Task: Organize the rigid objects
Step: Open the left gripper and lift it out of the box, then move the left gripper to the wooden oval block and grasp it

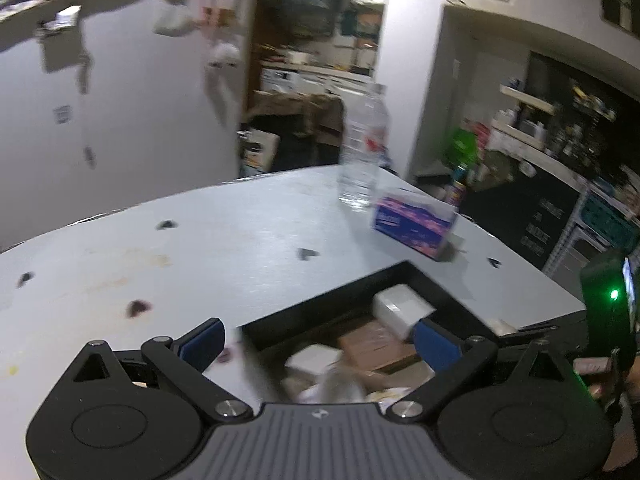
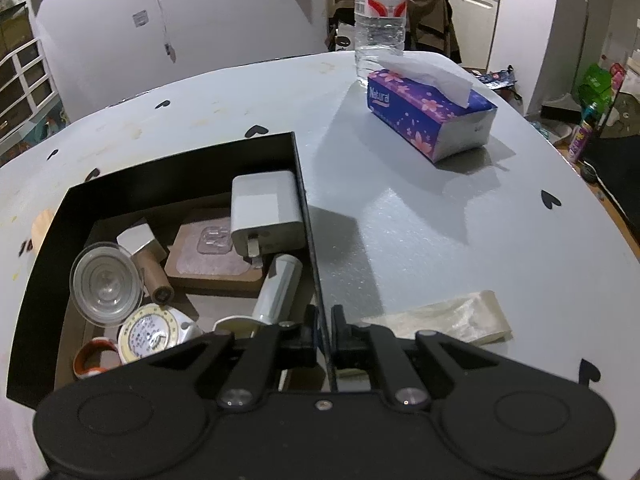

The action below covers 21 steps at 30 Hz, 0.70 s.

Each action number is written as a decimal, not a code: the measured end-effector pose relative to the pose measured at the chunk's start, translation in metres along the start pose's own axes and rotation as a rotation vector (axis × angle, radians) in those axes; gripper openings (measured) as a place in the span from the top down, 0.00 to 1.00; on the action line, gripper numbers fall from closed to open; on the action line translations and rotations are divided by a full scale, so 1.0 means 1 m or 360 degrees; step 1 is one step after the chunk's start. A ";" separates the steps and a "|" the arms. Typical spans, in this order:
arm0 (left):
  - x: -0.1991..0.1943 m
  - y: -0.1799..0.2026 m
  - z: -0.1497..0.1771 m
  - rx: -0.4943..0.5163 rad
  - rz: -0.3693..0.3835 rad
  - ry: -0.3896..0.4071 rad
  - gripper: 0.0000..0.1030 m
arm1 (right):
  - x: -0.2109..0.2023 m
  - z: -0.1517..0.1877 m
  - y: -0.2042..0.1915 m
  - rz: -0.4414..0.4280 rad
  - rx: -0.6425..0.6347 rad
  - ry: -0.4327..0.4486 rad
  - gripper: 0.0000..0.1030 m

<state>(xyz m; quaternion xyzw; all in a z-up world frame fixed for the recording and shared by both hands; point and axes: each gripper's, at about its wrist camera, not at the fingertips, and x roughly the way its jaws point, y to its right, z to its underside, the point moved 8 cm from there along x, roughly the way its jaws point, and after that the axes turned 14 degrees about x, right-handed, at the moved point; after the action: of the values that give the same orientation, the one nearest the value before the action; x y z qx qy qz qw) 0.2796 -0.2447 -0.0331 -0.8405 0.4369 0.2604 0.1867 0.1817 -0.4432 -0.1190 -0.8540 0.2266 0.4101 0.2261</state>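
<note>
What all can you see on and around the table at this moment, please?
table: 1, white with black hearts, beneath everything
box: 1, black, table's left
charger: 1, white, in box
clear cup: 1, in box
tape roll: 1, white, in box
tube: 1, white, in box
tissue box: 1, purple, far right
water bottle: 1, clear, behind tissue box
plastic bag: 1, cream, right of box
left gripper: open, above box
right gripper: shut on box wall
</note>
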 end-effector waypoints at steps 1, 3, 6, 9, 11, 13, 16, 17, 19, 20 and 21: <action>-0.005 -0.007 0.005 -0.0022 -0.0030 0.0004 0.03 | -0.001 -0.001 0.000 0.0004 0.0002 0.0005 0.93; -0.014 -0.022 0.016 -0.0074 -0.0087 0.0008 0.03 | -0.003 -0.001 0.000 0.0011 0.0005 0.0014 0.92; -0.024 -0.046 0.036 -0.0173 -0.0171 -0.0003 0.03 | -0.007 -0.002 -0.001 0.0019 0.0016 0.0026 0.92; -0.026 -0.071 0.060 -0.0300 -0.0257 -0.0037 0.03 | -0.012 -0.003 -0.003 0.0034 0.0001 0.0038 0.92; -0.026 -0.085 0.074 -0.0383 -0.0327 -0.0058 0.03 | -0.016 -0.004 -0.004 0.0041 -0.0013 0.0050 0.92; -0.024 -0.096 0.086 -0.0438 -0.0369 -0.0059 0.03 | -0.019 -0.005 -0.004 0.0042 -0.0010 0.0058 0.92; -0.018 -0.102 0.091 -0.0418 -0.0400 -0.0028 0.03 | -0.024 -0.007 -0.006 0.0050 -0.0025 0.0082 0.92; -0.015 -0.104 0.091 -0.0372 -0.0405 -0.0009 0.03 | -0.025 -0.007 -0.006 0.0055 -0.0030 0.0087 0.92; -0.004 -0.103 0.089 -0.0259 -0.0377 -0.0002 0.03 | -0.025 -0.008 -0.006 0.0056 -0.0031 0.0089 0.92; 0.003 -0.104 0.089 -0.0195 -0.0349 -0.0021 0.03 | -0.025 -0.008 -0.006 0.0053 -0.0029 0.0089 0.92; 0.009 -0.105 0.088 -0.0155 -0.0332 -0.0030 0.03 | -0.026 -0.008 -0.006 0.0050 -0.0026 0.0090 0.92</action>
<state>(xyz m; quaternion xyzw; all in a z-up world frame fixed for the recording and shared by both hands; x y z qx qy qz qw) 0.3469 -0.1449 -0.0992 -0.8870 0.3322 0.2683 0.1758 0.1753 -0.4379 -0.0930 -0.8635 0.2430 0.3910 0.2061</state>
